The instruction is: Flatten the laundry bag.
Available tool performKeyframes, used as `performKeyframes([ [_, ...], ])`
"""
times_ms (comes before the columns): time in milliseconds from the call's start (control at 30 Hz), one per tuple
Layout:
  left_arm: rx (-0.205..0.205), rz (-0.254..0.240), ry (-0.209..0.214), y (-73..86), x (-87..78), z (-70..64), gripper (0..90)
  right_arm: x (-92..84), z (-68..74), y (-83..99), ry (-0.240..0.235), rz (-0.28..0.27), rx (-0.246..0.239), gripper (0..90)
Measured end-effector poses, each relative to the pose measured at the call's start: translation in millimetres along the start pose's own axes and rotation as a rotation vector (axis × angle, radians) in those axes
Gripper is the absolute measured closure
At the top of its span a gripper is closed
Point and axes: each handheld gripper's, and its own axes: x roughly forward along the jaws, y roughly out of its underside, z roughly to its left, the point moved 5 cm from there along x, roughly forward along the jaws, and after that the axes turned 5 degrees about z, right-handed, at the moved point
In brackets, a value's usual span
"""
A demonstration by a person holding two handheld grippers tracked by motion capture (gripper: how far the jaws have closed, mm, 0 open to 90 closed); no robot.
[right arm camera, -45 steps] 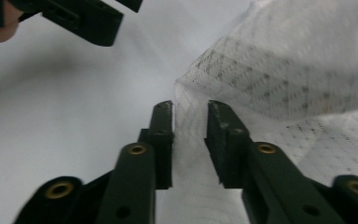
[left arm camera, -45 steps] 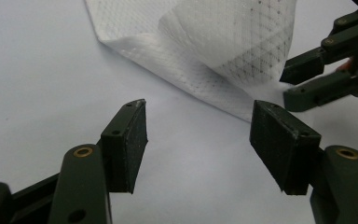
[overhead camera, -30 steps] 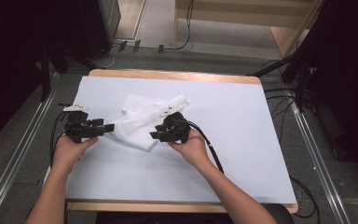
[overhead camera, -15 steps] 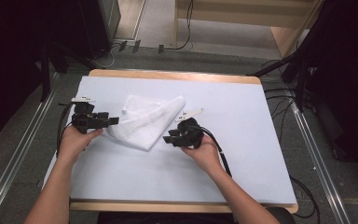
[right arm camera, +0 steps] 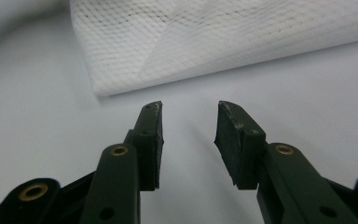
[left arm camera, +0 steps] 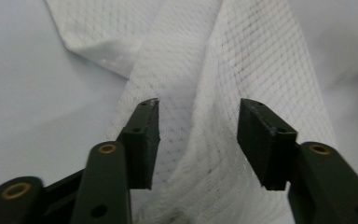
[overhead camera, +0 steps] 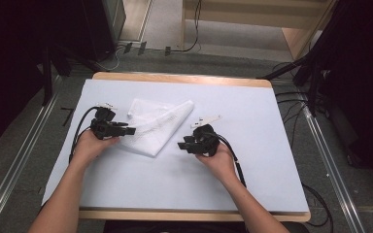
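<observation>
I see a pale blue mat (overhead camera: 252, 160) covering a wooden table (overhead camera: 184, 77). Beyond it, cables (overhead camera: 194, 29) trail over the grey floor (overhead camera: 19, 160), beside a wooden frame (overhead camera: 291, 41).

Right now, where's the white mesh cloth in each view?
High view: white mesh cloth left of centre on the table.
Left gripper view: cloth up the middle, running between the jaws.
Right gripper view: cloth along the top, beyond the jaws.
Shared landmark: the cloth's folded corner.

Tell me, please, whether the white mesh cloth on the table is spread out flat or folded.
Folded. The white mesh cloth lies doubled into a rough triangle, and the left gripper view shows overlapping layers with a raised fold ridge.
</observation>
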Motion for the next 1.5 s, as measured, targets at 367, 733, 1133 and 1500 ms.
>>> performKeyframes([
  [367,0.015,-0.046,0.037,-2.8,-8.6,-2.8,89.3,-2.4,-6.1,0.6,0.009,-0.009,0.016,63.2],
  [733,0.051,-0.224,0.078,-20.5,-40.5,-29.8,89.8,-8.7,-12.3,0.1,0.025,-0.023,0.023,63.1],
  [1133,0.217,-0.293,0.073,-39.2,-33.4,-106.5,89.6,-38.4,-29.0,3.3,0.061,-0.074,0.068,63.2],
  [1500,0.258,-0.214,0.12,-26.1,3.3,-143.0,89.2,-57.6,-48.4,13.5,0.088,-0.102,0.126,66.1],
])
